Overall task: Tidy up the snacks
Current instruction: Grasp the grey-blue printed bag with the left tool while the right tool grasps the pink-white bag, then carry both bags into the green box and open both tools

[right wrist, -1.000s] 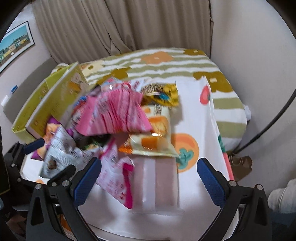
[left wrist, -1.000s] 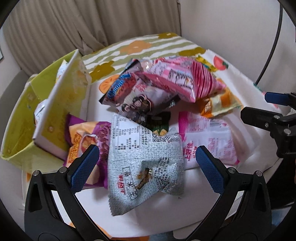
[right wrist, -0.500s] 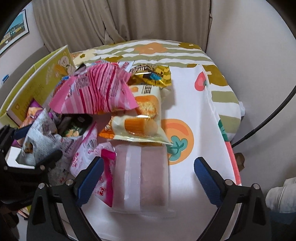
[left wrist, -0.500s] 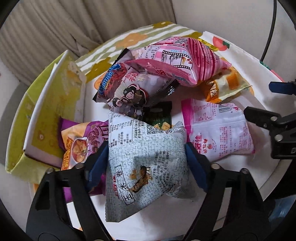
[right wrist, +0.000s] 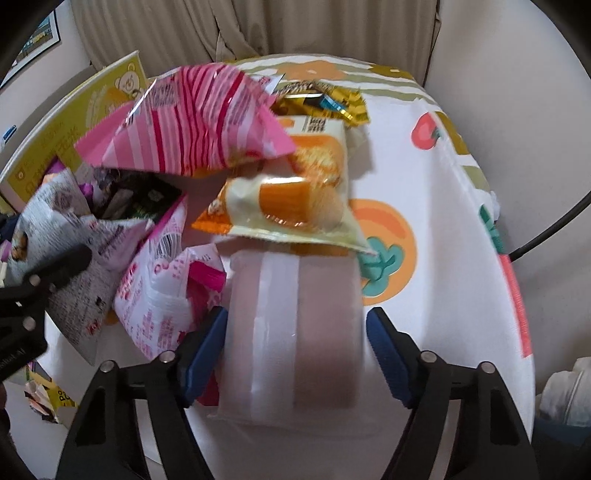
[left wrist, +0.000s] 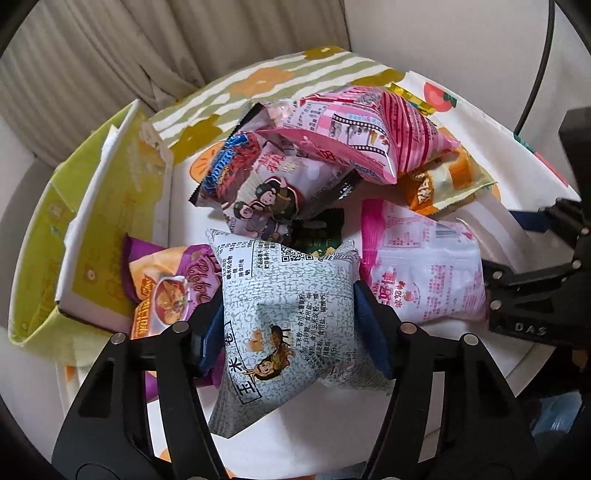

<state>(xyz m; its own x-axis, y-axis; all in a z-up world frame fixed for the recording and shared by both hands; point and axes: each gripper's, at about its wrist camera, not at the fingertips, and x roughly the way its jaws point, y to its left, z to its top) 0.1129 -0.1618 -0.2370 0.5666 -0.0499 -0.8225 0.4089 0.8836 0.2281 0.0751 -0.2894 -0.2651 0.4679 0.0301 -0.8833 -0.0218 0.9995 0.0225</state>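
A pile of snack bags lies on a round table with a flowered cloth (left wrist: 480, 122). My left gripper (left wrist: 291, 328) is shut on a grey-white speckled snack bag (left wrist: 288, 317), its blue pads pressing both sides. My right gripper (right wrist: 295, 354) has narrowed around a translucent pale-pink packet (right wrist: 295, 332); the blue pads (right wrist: 205, 347) sit at its two edges, with a slight gap on the right. A pink striped bag (right wrist: 199, 125) tops the pile, and it also shows in the left wrist view (left wrist: 373, 136). A yellow-green box (left wrist: 85, 221) stands open at the left.
Around the held bags lie a purple-orange bag (left wrist: 166, 288), a pink-white pouch (left wrist: 421, 269), an orange cake packet (right wrist: 295, 199), a cartoon-printed bag (left wrist: 273, 192) and a gold wrapper (right wrist: 325, 99). Curtains (right wrist: 258, 26) hang behind. A black cable (left wrist: 532, 74) runs at the right.
My left gripper moved forward and closed on the grey-white bag. My right gripper moved forward over the pale-pink packet and its jaws narrowed around it.
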